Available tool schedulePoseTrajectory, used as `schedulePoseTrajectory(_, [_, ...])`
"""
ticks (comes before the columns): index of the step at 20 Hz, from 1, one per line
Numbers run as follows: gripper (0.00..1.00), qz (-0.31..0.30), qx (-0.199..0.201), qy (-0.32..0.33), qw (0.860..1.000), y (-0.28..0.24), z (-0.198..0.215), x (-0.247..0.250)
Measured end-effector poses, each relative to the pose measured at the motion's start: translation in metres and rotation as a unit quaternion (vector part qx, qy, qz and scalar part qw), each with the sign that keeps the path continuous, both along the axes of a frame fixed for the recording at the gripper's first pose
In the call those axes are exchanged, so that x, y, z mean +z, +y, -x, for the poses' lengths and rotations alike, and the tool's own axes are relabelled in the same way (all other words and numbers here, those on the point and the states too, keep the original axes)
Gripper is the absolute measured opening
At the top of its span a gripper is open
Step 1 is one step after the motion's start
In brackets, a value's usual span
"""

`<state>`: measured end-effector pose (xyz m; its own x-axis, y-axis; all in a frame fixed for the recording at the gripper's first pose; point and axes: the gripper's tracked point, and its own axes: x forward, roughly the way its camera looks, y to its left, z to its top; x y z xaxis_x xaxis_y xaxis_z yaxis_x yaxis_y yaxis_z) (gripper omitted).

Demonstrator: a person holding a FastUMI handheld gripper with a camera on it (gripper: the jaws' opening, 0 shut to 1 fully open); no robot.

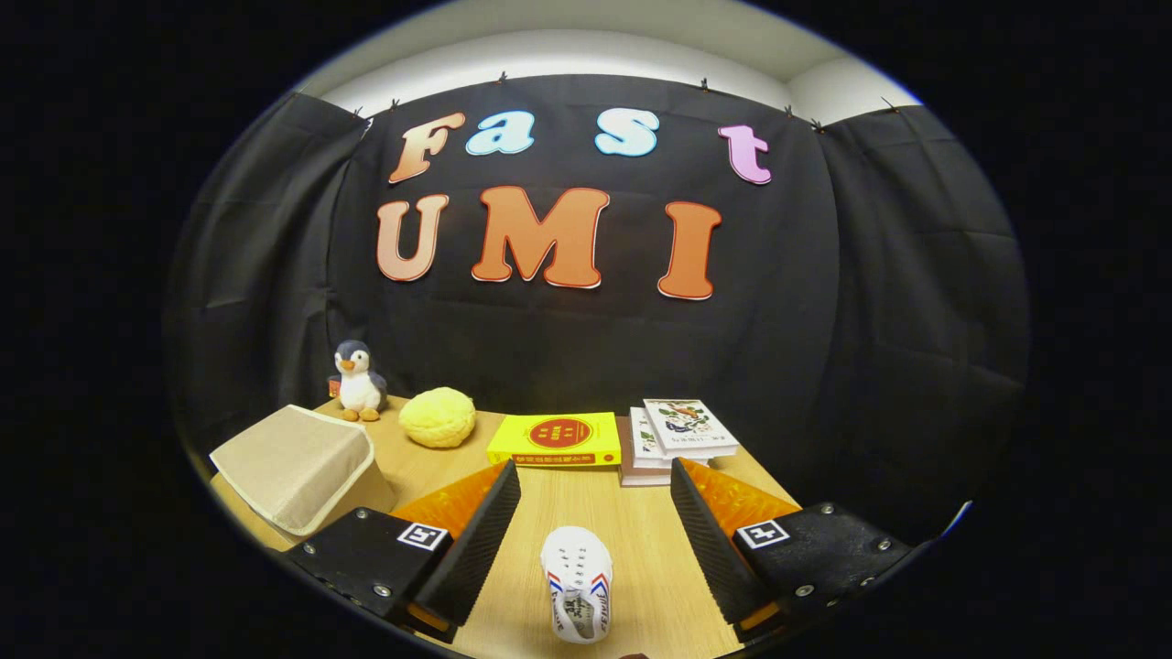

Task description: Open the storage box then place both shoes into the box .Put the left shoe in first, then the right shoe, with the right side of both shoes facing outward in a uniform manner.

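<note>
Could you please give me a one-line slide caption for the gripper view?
Open claw hovers over a white shoe between its fingers, closed beige storage box alongside.

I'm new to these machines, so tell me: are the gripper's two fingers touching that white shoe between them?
Apart. The gripper view shows the gripper open, with bare table between each finger and the white shoe.

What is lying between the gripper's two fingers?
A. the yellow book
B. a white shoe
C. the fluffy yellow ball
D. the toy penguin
B: the white shoe lies on the table between the open gripper's fingers, untouched; the other things sit farther back.
</note>
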<state>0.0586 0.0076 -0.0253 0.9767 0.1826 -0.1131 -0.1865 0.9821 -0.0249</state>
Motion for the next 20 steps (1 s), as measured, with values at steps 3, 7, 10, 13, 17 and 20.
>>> schedulePoseTrajectory(3, [0.99, -0.005, 0.020, 0.008, 1.000, 0.012, 0.000, -0.007])
schedulePoseTrajectory(7, [0.99, -0.031, 0.088, 0.033, 0.995, 0.048, 0.007, -0.020])
schedulePoseTrajectory(10, [0.99, -0.099, 0.173, 0.095, 0.975, 0.094, 0.018, -0.042])
schedulePoseTrajectory(13, [0.99, -0.189, 0.234, 0.191, 0.934, 0.135, 0.029, -0.068])
schedulePoseTrajectory(17, [0.98, -0.300, 0.276, 0.310, 0.859, 0.176, 0.043, -0.092])
schedulePoseTrajectory(20, [0.98, -0.337, 0.299, 0.354, 0.820, 0.206, 0.046, -0.100])
